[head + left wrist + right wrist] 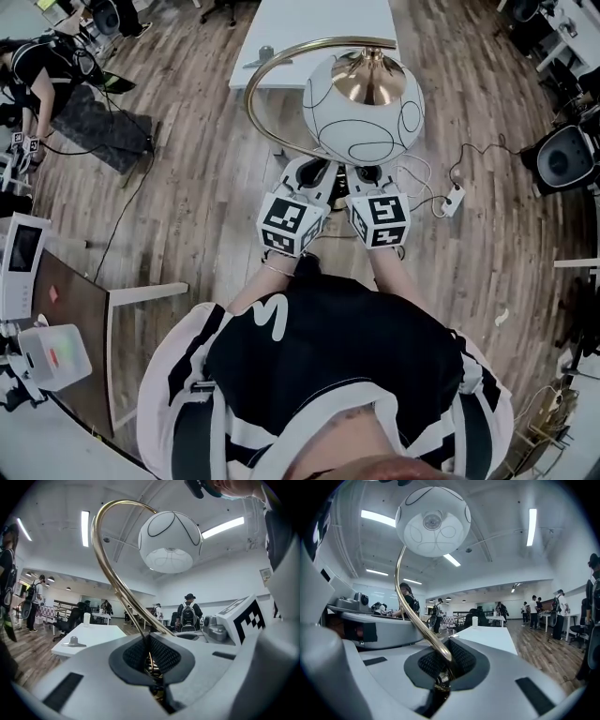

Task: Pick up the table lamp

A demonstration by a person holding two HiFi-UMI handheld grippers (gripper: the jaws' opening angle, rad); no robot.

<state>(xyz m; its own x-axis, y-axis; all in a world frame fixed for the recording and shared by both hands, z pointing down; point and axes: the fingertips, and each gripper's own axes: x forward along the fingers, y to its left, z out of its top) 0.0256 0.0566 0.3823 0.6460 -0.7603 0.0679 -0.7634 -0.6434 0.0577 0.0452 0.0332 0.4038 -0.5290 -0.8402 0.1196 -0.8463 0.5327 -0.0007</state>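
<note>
The table lamp has a white globe shade [364,105] with thin black lines and a curved gold stem [267,70]. It hangs in the air above the wooden floor, in front of the person's chest. My left gripper [314,175] and right gripper [367,176] sit side by side under the shade, both shut on the lower end of the stem. In the left gripper view the stem [110,573] rises from my shut left gripper [151,660] to the shade [169,541]. In the right gripper view the stem [405,597] comes out of my right gripper [443,667] below the shade [433,521]. The lamp's foot is hidden.
A white table [314,28] stands just ahead. A power strip [453,200] with a cable lies on the floor to the right, near a dark chair [565,159]. A person [37,75] crouches at far left. A desk [70,309] with devices is at lower left.
</note>
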